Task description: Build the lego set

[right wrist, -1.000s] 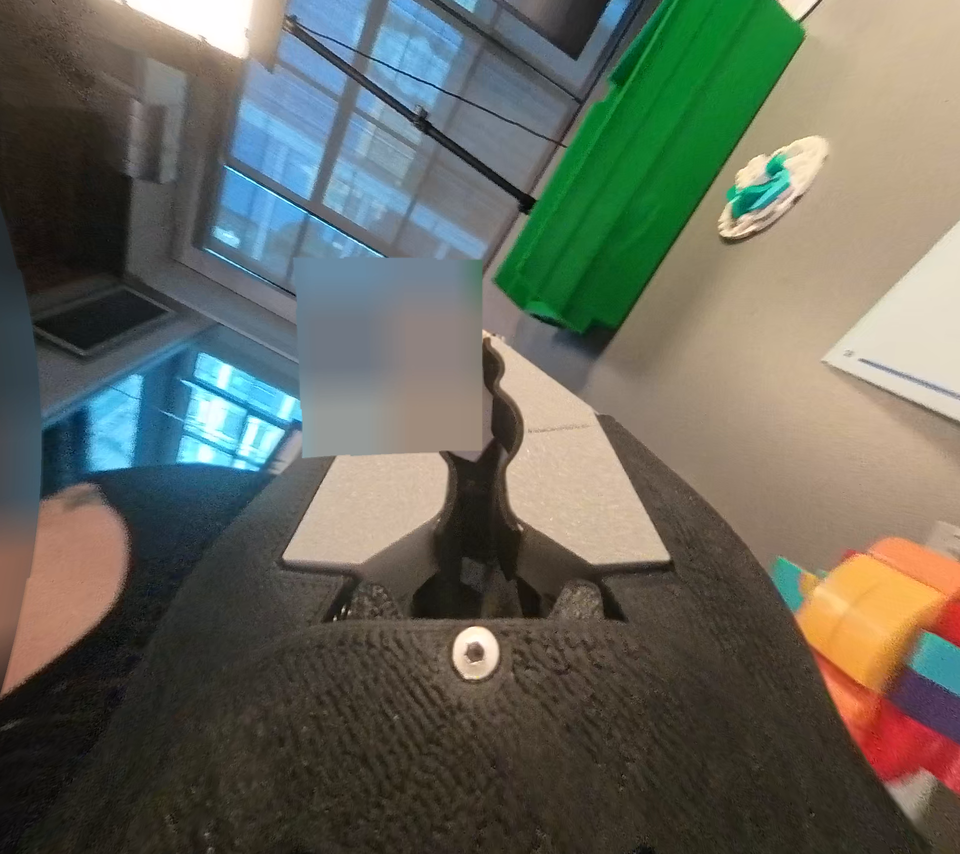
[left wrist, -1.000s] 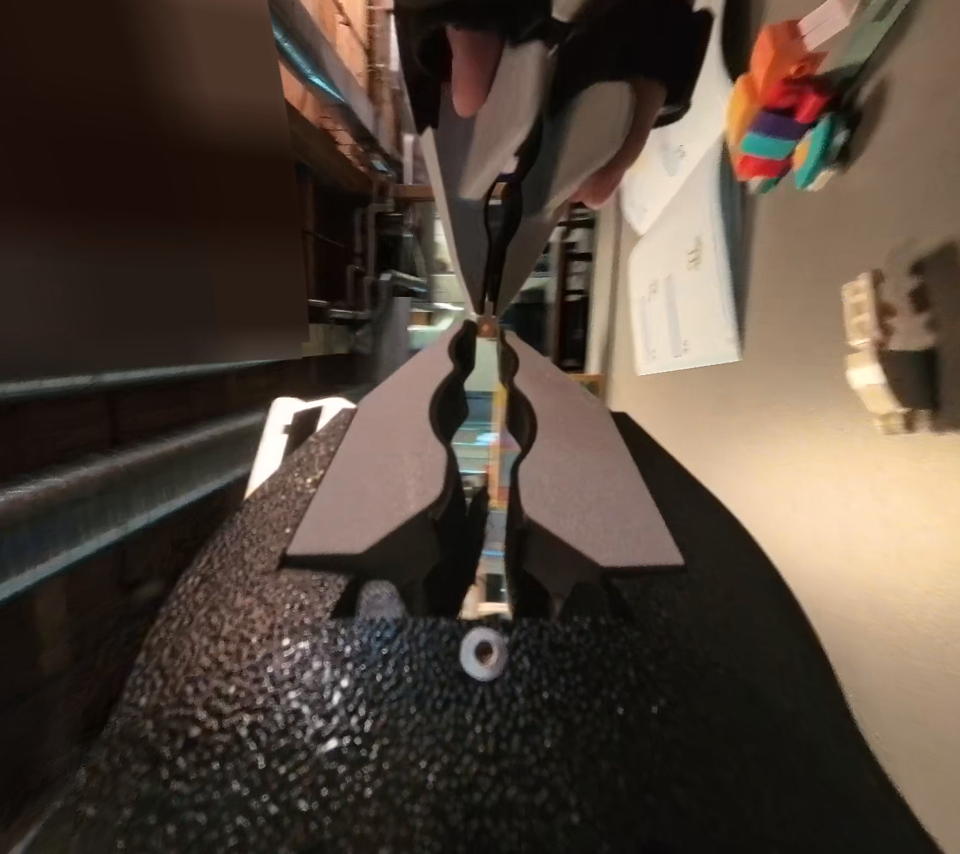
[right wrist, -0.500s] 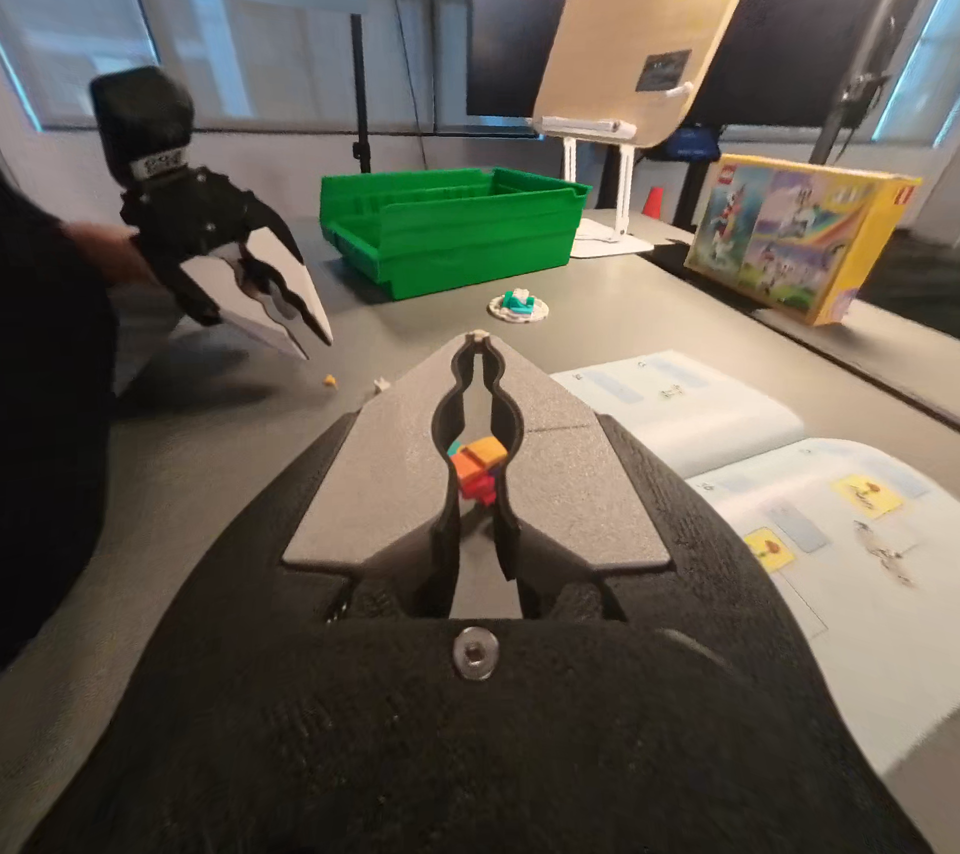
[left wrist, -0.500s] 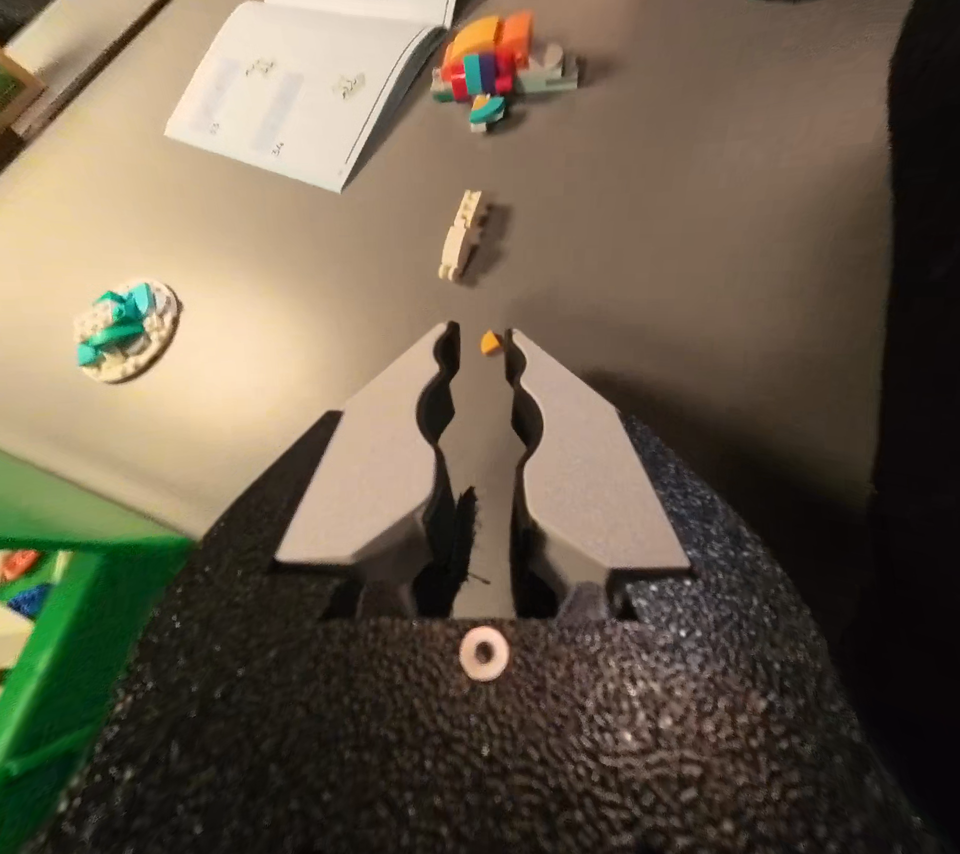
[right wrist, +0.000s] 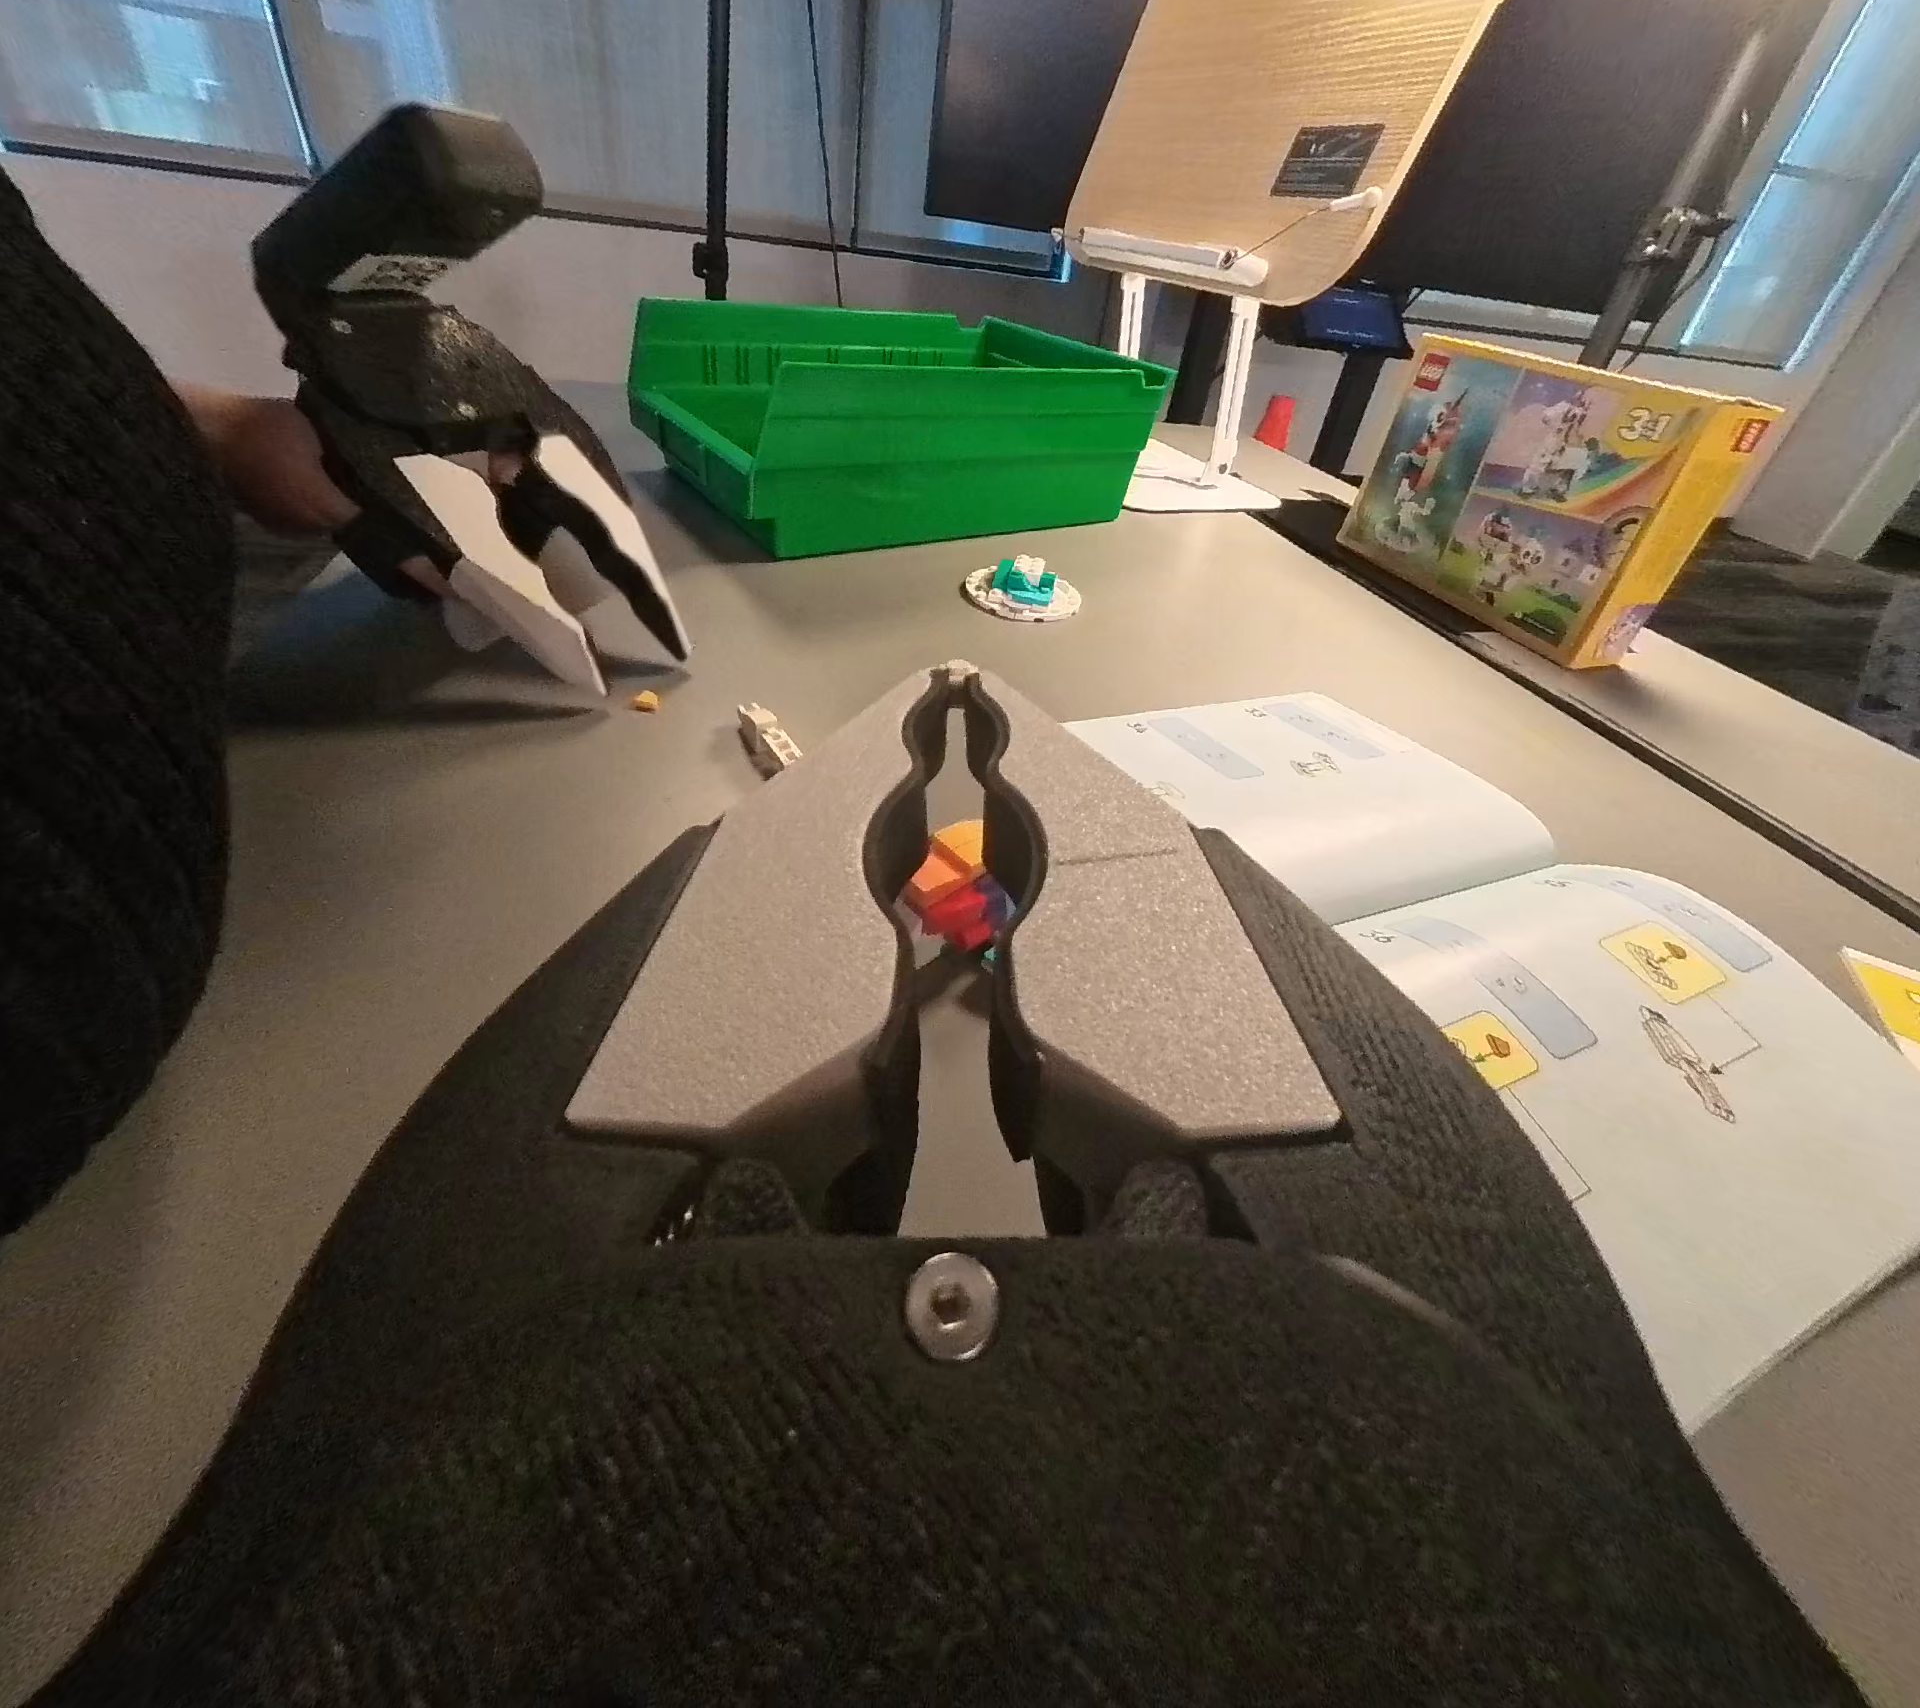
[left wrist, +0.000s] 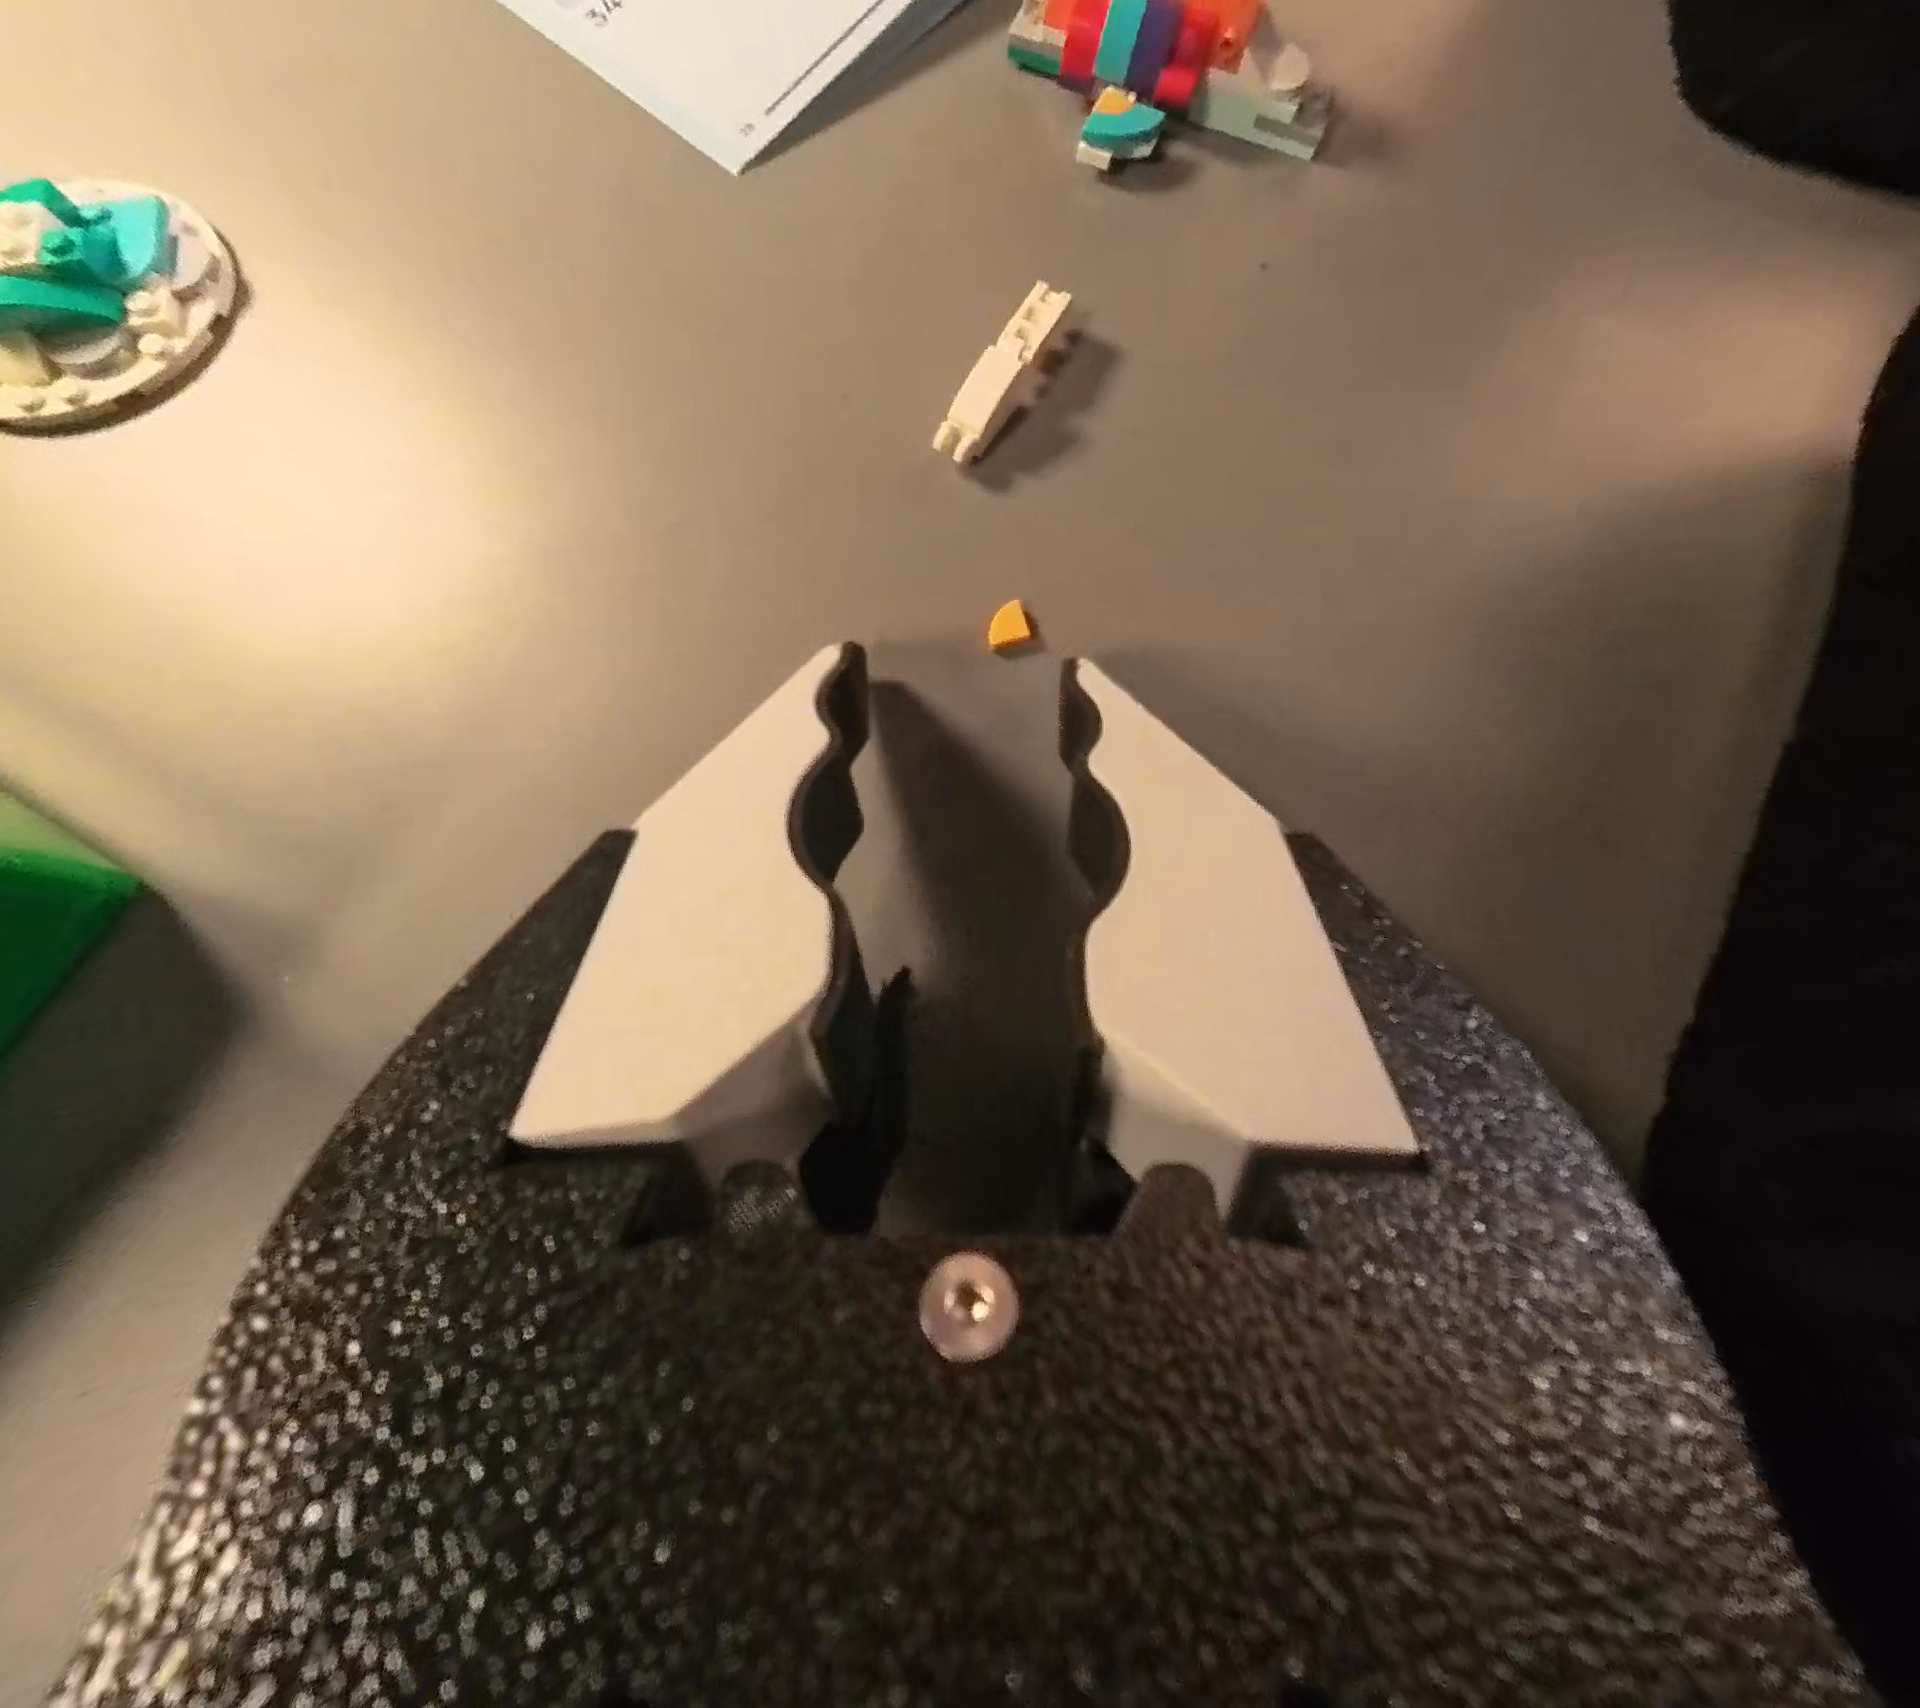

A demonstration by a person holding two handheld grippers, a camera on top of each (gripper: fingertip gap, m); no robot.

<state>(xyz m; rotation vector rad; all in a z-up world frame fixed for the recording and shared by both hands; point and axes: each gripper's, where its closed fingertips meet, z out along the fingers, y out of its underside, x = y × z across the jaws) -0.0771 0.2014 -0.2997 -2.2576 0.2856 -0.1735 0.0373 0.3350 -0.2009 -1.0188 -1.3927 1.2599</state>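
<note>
My left gripper [left wrist: 961,661] is open and empty, low over the grey table [left wrist: 520,515]. A small orange quarter-round tile [left wrist: 1011,625] lies on the table just ahead of its fingertips, touching neither. The right wrist view shows this gripper [right wrist: 639,671] and the tile [right wrist: 645,701] at the left. My right gripper [right wrist: 954,682] is shut on a tiny pale grey piece [right wrist: 954,673] at its very tips. A colourful build [left wrist: 1153,32] sits farther off and shows through the right jaws [right wrist: 956,889]. A white piece [left wrist: 1003,370] lies between the tile and the build.
An open instruction booklet [right wrist: 1351,827] lies to the right. A round white plate with a teal build [right wrist: 1023,593], a green bin [right wrist: 883,422], a wooden book stand [right wrist: 1299,79] and the set's box [right wrist: 1538,495] stand behind. A dark sleeve [right wrist: 94,723] is at the left.
Both grippers swung from a sideways pose down toward the table. The left jaws opened wide and the orange tile, at their tips before, now lies free on the table. The right stayed shut.
</note>
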